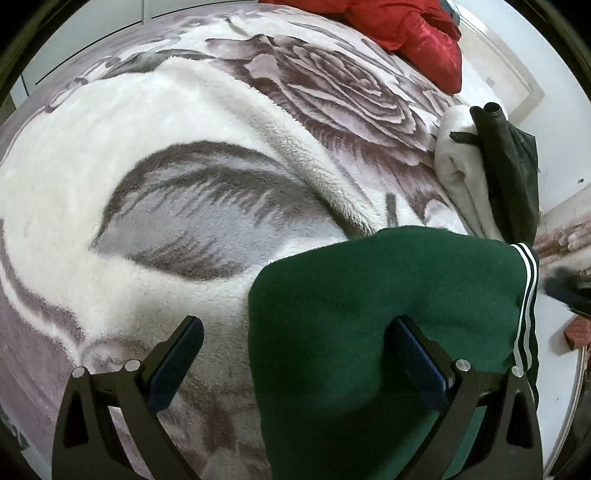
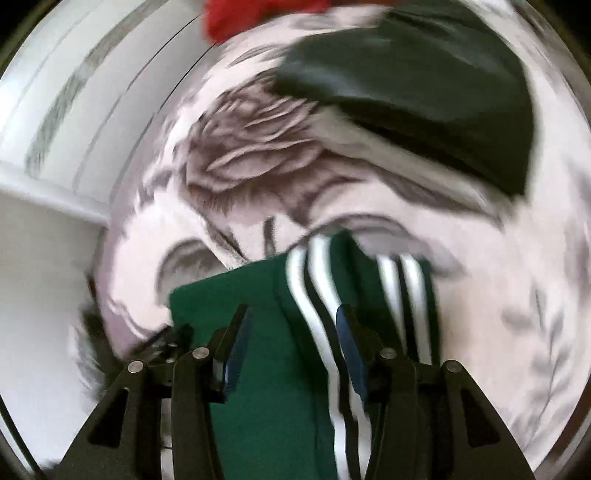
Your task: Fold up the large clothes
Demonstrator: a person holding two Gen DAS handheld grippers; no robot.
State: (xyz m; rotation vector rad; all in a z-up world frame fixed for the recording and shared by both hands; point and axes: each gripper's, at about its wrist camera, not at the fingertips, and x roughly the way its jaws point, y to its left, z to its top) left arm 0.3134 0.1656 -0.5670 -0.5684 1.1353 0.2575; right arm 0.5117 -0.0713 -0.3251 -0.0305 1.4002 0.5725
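A dark green garment point(image 1: 369, 295) with white side stripes point(image 1: 528, 295) lies folded on the fleece rose-print blanket point(image 1: 184, 155). My left gripper point(image 1: 299, 332) is open just above its left edge, one finger over the blanket, the other over the green cloth. In the blurred right wrist view the same green garment point(image 2: 266, 369) with its stripes point(image 2: 317, 295) lies between the fingers of my right gripper point(image 2: 295, 321), which is open wide and holds nothing that I can see.
A red garment point(image 1: 406, 33) lies at the blanket's far edge. A folded white cloth with a black leather-like garment point(image 1: 513, 166) on it sits to the right, also in the right wrist view point(image 2: 424, 92). White walls and the floor lie beyond the bed.
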